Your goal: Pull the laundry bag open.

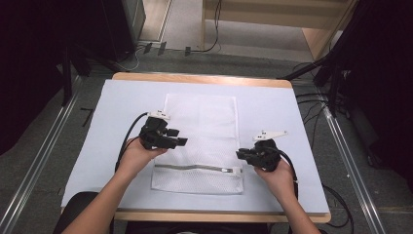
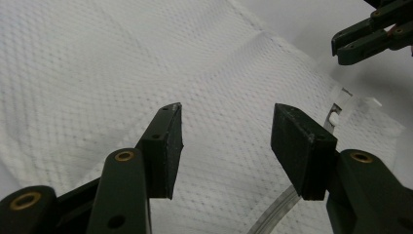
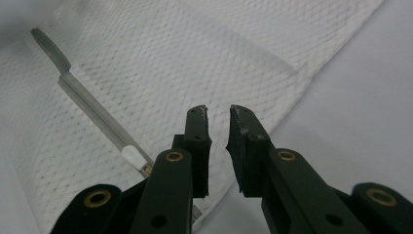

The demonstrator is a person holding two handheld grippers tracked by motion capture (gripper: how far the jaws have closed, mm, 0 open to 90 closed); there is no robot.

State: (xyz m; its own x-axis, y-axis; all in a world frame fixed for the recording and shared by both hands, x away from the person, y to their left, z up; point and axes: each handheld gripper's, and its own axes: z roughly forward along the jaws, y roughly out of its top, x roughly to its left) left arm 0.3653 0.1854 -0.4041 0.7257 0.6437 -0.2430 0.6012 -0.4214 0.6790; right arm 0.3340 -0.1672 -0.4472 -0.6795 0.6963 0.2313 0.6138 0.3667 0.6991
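Observation:
A white mesh laundry bag (image 1: 202, 126) lies flat in the middle of the table, its grey zipper (image 1: 195, 167) running across the near end. The zipper pull (image 1: 226, 170) sits toward the right end of the zipper. My left gripper (image 1: 181, 142) hovers over the bag's left part with its jaws wide open and nothing between them (image 2: 226, 131). My right gripper (image 1: 241, 155) sits at the bag's right edge beside the zipper pull (image 3: 132, 157). Its jaws (image 3: 217, 126) are almost together, a narrow gap between them, and hold nothing.
The table (image 1: 292, 107) is covered with a white sheet and has a wooden rim at the far and near edges. Cables trail from both grippers. Black stands and dark curtains flank the table on both sides.

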